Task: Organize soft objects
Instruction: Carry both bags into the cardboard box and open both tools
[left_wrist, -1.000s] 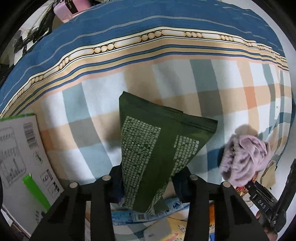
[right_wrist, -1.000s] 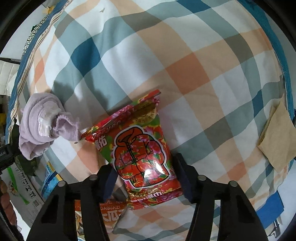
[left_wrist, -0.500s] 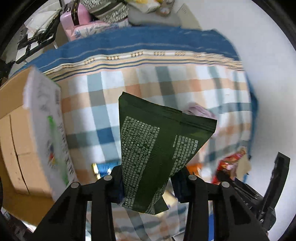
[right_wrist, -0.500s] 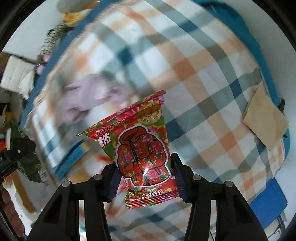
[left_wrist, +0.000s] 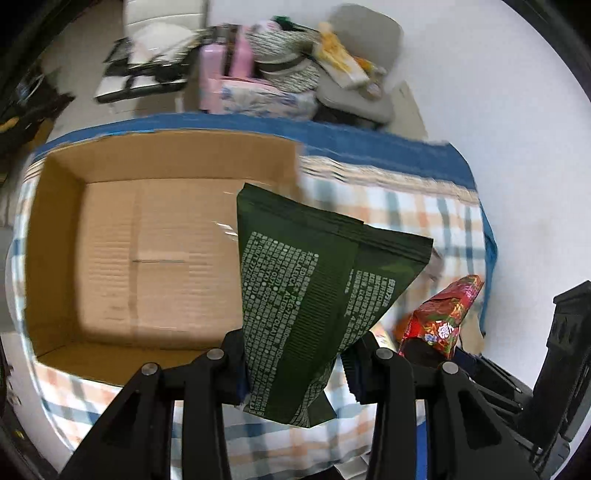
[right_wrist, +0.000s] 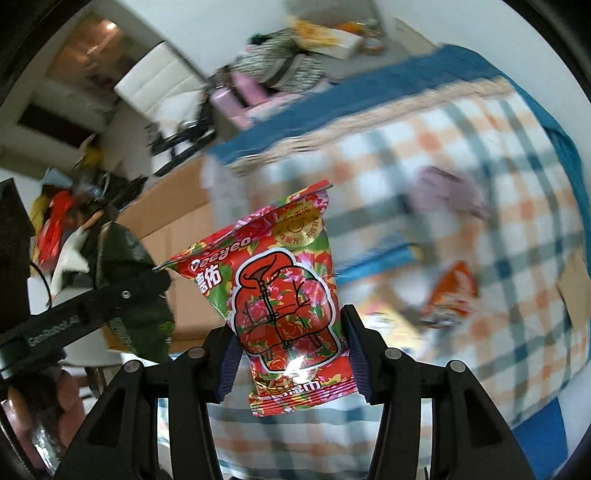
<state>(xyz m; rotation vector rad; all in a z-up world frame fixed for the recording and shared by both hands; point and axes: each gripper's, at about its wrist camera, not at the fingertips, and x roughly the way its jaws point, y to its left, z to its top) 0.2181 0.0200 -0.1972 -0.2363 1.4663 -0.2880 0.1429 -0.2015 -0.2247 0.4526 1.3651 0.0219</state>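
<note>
The green pouch (left_wrist: 314, 295) is pinched at its lower end by the left tongs (left_wrist: 295, 363). The red packet (right_wrist: 280, 306) is likewise clamped by the right tongs (right_wrist: 290, 363). Both are judged light, crinkly and slippery.

Place: I am working in a lived-in home, likely a bedroom or spare room.
Bed: a plaid cover with a blue border (left_wrist: 388, 206) is spreading under my view.
At 12 o'clock: a pink case (left_wrist: 225, 74) and a grey padded chair (left_wrist: 364, 44) piled with bags are crowding the white floor.
At 9 o'clock: an open cardboard box (left_wrist: 155, 236) is sitting on the cover.
At 11 o'clock, right view: a white cushioned seat (right_wrist: 155, 85) is standing by a doorway.
</note>
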